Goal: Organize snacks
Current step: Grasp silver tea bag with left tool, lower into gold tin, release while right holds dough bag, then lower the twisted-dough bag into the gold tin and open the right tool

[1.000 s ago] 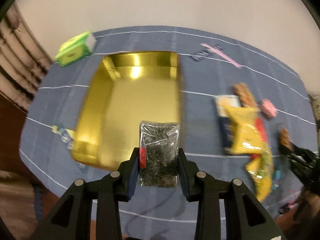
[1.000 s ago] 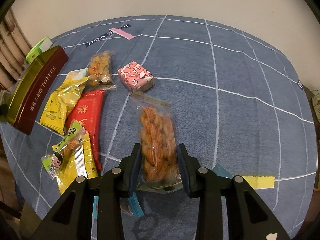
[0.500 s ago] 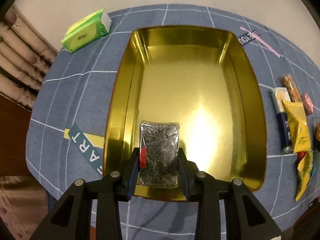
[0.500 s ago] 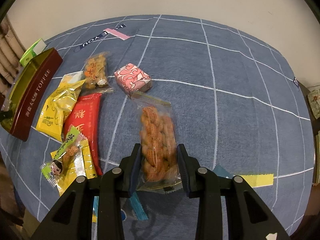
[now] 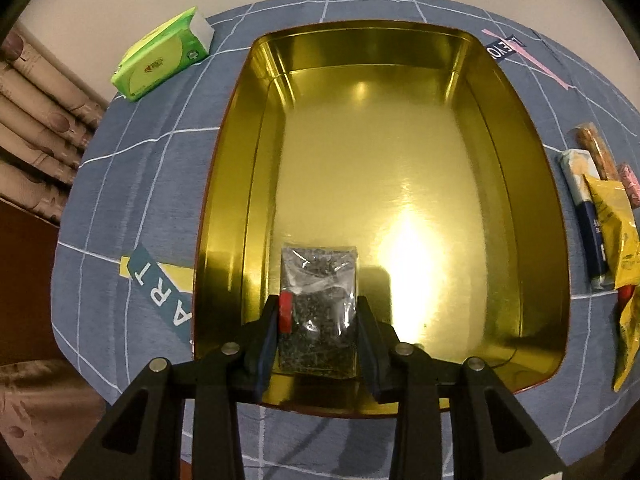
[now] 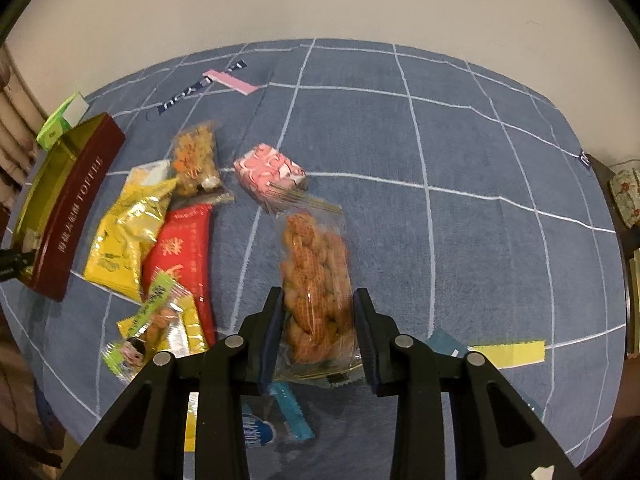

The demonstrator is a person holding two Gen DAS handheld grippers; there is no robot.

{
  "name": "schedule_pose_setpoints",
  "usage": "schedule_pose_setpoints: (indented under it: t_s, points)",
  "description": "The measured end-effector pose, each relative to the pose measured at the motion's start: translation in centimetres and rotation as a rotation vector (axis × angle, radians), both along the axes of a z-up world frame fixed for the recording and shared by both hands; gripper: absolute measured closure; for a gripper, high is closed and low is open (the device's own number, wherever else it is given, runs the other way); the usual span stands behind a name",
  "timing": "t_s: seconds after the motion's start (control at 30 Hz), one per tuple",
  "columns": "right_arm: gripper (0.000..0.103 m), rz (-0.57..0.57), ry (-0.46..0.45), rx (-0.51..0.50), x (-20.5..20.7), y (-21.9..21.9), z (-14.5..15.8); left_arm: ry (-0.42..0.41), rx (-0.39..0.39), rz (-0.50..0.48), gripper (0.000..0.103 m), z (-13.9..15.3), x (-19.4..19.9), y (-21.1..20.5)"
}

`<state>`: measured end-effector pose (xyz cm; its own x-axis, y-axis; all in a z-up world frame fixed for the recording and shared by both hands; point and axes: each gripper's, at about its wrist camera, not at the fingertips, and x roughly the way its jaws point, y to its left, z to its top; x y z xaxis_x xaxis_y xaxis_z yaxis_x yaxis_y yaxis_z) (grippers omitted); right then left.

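Left tool (image 5: 318, 330) clamps clear packet of dark bits (image 5: 318, 304), hanging over gold tin (image 5: 224, 216), near its 6 o'clock rim. Right tool (image 6: 318, 330) grips clear bag of orange twists (image 6: 314, 280) above blue checked bench (image 6: 460, 240). Loose snack pile (image 6: 132, 240) at 9 o'clock, pink packet (image 6: 268, 174) at 12.

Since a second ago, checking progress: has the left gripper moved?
Yes. The left gripper, shut on the dark packet, moved from the tin's near edge to over its floor.
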<state>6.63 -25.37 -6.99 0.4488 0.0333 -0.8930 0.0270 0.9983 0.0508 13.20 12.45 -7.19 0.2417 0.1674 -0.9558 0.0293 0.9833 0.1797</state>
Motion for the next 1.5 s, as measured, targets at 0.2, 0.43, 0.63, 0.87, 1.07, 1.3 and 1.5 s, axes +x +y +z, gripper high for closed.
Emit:
schedule_pose_setpoints:
  t_s: [0.2,0.43,0.63,0.87,1.07,1.3,1.5]
  points:
    - [0.072,-0.009,-0.035,0.015,-0.2,0.7,1.9,-0.01,0.009,0.004,0.064,0.1,0.1,0.4]
    - [0.072,0.016,-0.082,0.035,-0.1,3.0,4.6,-0.077,-0.051,0.014,0.06,1.9,-0.6,0.7]
    - [0.072,0.066,-0.107,0.079,0.5,6.9,6.3,-0.176,-0.121,0.087,0.059,4.9,-2.0,2.6]
    - [0.072,0.183,-0.109,0.132,1.4,13.9,7.0,-0.258,-0.085,0.213,0.057,6.5,-4.7,6.0]
    - [0.072,0.246,-0.083,0.176,2.2,19.4,6.6,-0.267,-0.068,0.342,0.056,5.6,-7.6,9.3]
    - [0.072,0.3,-0.051,0.186,2.8,25.1,5.7,-0.219,-0.058,0.375,0.056,3.9,-9.3,10.6]
    - [0.072,0.334,-0.017,0.15,3.3,28.5,4.3,-0.238,-0.057,0.416,0.053,4.3,-9.2,12.4]
